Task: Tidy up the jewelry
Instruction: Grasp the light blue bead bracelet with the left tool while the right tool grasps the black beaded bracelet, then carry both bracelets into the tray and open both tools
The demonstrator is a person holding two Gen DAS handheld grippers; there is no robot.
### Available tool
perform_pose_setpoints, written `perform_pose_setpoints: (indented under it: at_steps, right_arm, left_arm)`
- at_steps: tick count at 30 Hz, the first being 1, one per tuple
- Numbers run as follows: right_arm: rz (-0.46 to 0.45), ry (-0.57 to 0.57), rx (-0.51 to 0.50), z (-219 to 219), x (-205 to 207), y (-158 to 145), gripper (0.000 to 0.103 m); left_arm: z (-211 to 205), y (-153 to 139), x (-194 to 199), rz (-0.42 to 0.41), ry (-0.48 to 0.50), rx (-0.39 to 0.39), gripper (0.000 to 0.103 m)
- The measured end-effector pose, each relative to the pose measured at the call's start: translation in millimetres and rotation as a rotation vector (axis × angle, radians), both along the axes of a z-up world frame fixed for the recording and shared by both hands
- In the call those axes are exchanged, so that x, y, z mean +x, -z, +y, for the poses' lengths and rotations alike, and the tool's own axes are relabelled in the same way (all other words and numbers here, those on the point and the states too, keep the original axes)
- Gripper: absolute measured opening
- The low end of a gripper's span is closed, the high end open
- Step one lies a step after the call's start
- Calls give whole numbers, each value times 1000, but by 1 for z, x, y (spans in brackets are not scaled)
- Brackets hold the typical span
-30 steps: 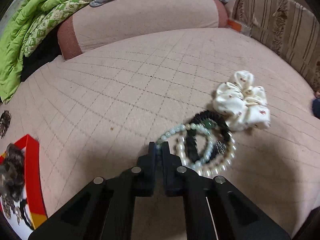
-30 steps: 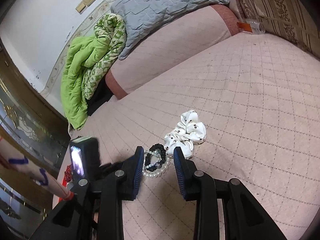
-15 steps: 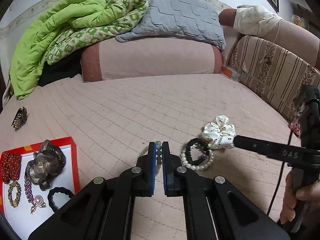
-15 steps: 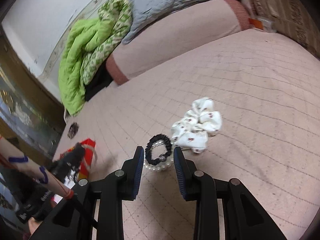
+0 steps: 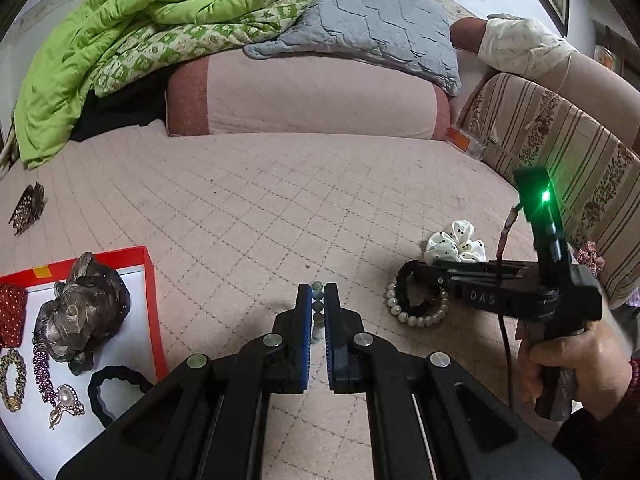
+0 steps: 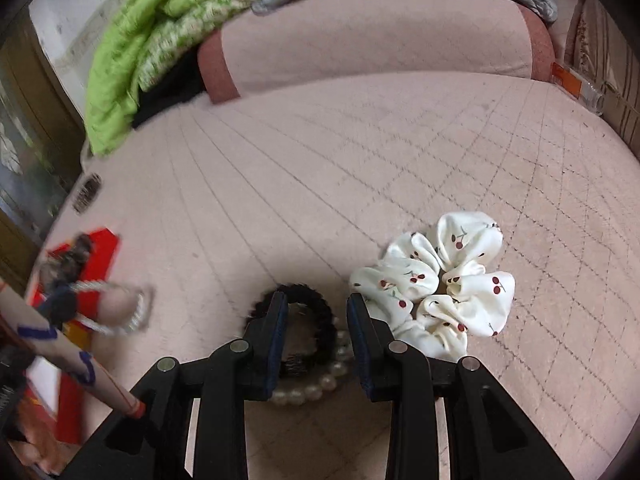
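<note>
My left gripper (image 5: 317, 316) is clamped on one pale-green bead bracelet (image 5: 317, 307), which I should carry leftward over the red tray (image 5: 150, 276) before releasing. My right gripper (image 6: 316, 320) stands apart around one black bracelet (image 6: 316, 322) stacked on one pearl bracelet (image 6: 320, 388); just right lies one cherry scrunchie (image 6: 444, 288) on the bed (image 6: 360, 152).

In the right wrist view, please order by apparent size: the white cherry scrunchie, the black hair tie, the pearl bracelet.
1. White cherry scrunchie, clearly largest.
2. Black hair tie and pearl bracelet: unsure, both partly hidden behind the right gripper.
</note>
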State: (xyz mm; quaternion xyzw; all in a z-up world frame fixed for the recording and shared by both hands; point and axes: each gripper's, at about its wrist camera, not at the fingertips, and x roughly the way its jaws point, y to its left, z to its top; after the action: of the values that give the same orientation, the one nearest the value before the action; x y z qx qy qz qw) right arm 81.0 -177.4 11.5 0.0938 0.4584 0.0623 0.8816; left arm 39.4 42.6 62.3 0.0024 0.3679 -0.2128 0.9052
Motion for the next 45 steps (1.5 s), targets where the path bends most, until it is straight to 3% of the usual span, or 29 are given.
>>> perform_pose_setpoints:
  at_steps: [1, 4, 14, 26, 45]
  right_arm:
    - [5, -7, -16, 1, 1, 2, 19]
    - [-9, -3, -53, 0, -3, -1, 9]
    - [-266, 28, 122, -21, -35, -56, 9]
    - [-258, -16, 148, 2, -33, -57, 9]
    - [-254, -64, 167, 34, -41, -56, 9]
  left_arm:
    - [0, 0, 1, 3, 3, -5, 5]
    - [-1, 0, 2, 3, 9, -9, 5]
    - [-3, 2, 2, 0, -4, 1, 5]
    - [-9, 6, 4, -3, -6, 42, 6]
    - [10, -14, -15, -48, -38, 22, 6]
